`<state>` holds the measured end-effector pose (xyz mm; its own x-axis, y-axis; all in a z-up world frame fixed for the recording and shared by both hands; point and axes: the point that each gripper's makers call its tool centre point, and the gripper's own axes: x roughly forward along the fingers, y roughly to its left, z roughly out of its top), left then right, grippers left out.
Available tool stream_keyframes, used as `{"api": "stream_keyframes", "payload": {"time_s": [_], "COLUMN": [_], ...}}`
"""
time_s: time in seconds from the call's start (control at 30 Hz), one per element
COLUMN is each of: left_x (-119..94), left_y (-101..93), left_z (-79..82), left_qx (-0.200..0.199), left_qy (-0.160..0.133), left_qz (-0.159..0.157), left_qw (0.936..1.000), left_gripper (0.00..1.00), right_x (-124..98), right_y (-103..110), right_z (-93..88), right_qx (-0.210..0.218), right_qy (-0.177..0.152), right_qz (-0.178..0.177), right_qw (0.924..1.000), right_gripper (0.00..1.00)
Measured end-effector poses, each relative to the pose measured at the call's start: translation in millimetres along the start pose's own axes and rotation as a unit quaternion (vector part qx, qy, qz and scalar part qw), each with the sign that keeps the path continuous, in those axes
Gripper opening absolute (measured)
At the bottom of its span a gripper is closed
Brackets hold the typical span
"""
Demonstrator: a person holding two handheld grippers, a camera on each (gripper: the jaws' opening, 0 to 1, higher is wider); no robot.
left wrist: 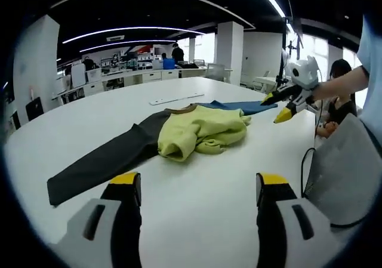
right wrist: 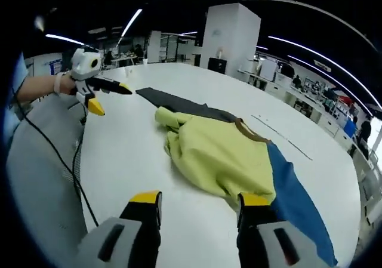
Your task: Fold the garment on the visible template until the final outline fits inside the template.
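Observation:
A garment lies crumpled on the white table [left wrist: 197,220]. Its yellow-green body [left wrist: 203,131] [right wrist: 221,154] is bunched up. A dark grey sleeve [left wrist: 101,160] [right wrist: 173,104] stretches one way and a blue sleeve [left wrist: 239,107] [right wrist: 292,196] the other. My left gripper [left wrist: 199,184] is open over bare table, short of the garment, and appears in the right gripper view [right wrist: 110,99] held above the table. My right gripper [right wrist: 202,201] is open, with one fingertip [right wrist: 256,201] at the yellow hem. In the left gripper view the right gripper [left wrist: 276,108] hovers by the blue sleeve.
A thin pale strip [left wrist: 176,99] [right wrist: 280,136] lies on the table beyond the collar. A grey cloth surface [right wrist: 42,178] with a black cable [right wrist: 65,166] is at the table's edge beside a person. Office desks and a white pillar [left wrist: 230,50] stand behind.

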<state>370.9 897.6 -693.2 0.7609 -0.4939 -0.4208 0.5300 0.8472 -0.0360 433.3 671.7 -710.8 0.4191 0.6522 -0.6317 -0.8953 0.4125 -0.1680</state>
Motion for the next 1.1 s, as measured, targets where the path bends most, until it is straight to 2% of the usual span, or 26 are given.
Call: {"api": "stream_keyframes", "payload": {"time_s": [0.03,0.1,0.2,0.43,0.5,0.63,0.77,0.83,1.0,1.1], "left_x": [-0.4,-0.7,-1.9,-3.3,-4.9,-7.0,-4.5,-4.3,-4.2,-3.8], "left_y": [0.1,1.2,2.9,5.0,7.7,10.2,6.3,6.2,5.4,4.4], "left_z": [0.0,-0.3,-0.1,1.1,1.9,5.1,4.3,1.8,3.0,1.6], "left_qx": [0.0,-0.004,-0.004,-0.002,-0.004,-0.011,-0.005,-0.004,-0.008,-0.008], "left_qy": [-0.001,-0.002,-0.004,-0.009,-0.013,-0.022,-0.016,-0.011,-0.015,-0.012], "left_qz": [0.001,0.002,0.005,0.009,0.013,0.02,0.017,0.017,0.013,0.011], "left_qw": [1.0,1.0,1.0,0.9999,0.9998,0.9995,0.9997,0.9998,0.9998,0.9998], "left_gripper": [0.76,0.76,0.76,0.75,0.75,0.74,0.74,0.74,0.73,0.73], "right_x": [6.6,20.9,37.3,61.0,63.5,61.5,48.7,40.3,24.9,23.7], "right_y": [3.2,6.5,8.0,1.5,-1.9,-8.1,-7.0,-9.4,-26.4,-37.8], "right_z": [1.3,-1.9,0.8,2.5,1.7,1.6,9.8,16.5,44.9,59.1], "right_qx": [-0.01,-0.004,-0.018,-0.053,-0.059,-0.041,-0.025,-0.032,-0.013,-0.012], "right_qy": [0.002,0.022,0.021,0.032,0.034,0.038,0.036,0.034,0.019,0.017], "right_qz": [0.007,0.012,0.015,-0.008,-0.016,-0.02,-0.01,-0.007,-0.006,-0.005], "right_qw": [0.9999,0.9997,0.9995,0.9981,0.9976,0.9983,0.999,0.9989,0.9997,0.9998], "right_gripper": [0.46,0.43,0.4,0.27,0.17,0.0,0.0,0.0,0.0,0.0]}}
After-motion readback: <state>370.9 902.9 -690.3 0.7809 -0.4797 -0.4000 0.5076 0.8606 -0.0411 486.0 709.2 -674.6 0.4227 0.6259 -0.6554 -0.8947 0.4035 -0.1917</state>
